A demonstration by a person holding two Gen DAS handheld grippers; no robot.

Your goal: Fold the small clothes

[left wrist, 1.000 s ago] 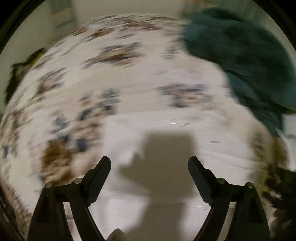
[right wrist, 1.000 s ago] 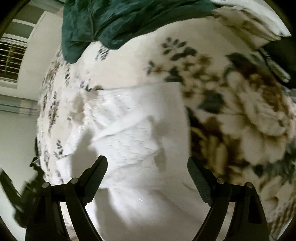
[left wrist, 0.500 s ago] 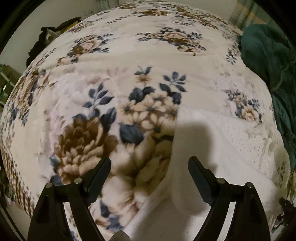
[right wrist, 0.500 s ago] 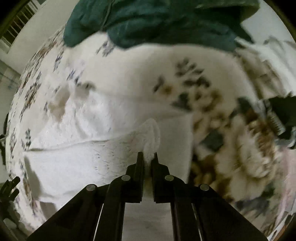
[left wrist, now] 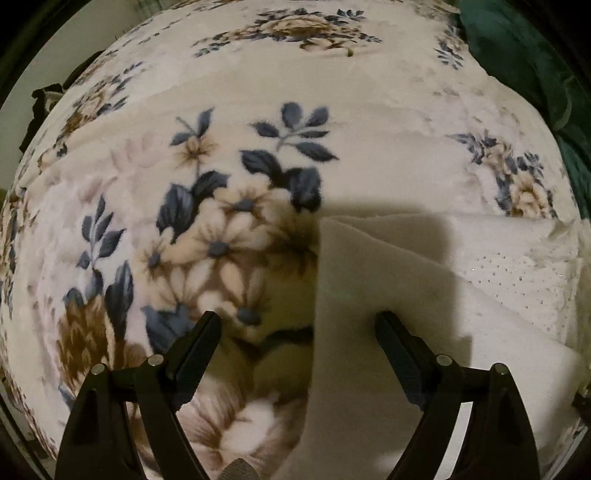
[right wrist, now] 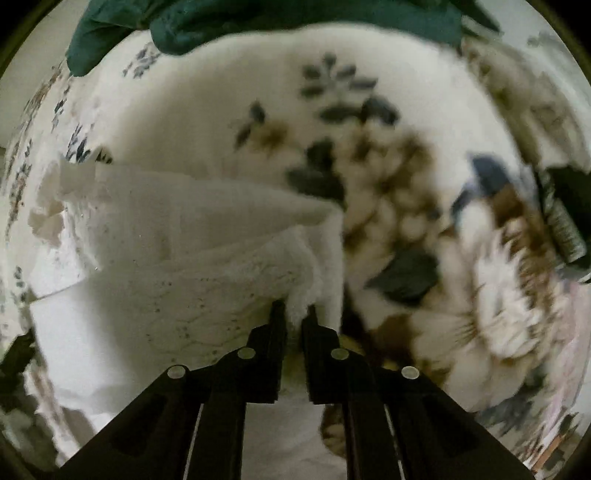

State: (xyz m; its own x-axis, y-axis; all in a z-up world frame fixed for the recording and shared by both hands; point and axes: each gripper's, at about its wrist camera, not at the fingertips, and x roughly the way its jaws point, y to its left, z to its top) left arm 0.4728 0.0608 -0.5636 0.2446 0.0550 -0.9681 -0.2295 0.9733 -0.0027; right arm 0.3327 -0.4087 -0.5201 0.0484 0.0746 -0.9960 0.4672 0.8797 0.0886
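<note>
Floral blanket open; green bedding blocks far edge.

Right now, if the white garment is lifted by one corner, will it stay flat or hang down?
Probably hang: the white garment already bunches at the right gripper, whose jaws are opening. It looks thin, likely light.

Both wrist fisheyes look steeply down, from close range, along black gripper fingers at the lower frame edge. Each view takes in the cream floral fleece blanket, the white perforated cloth garment and the crumpled dark green fabric at the top.
</note>
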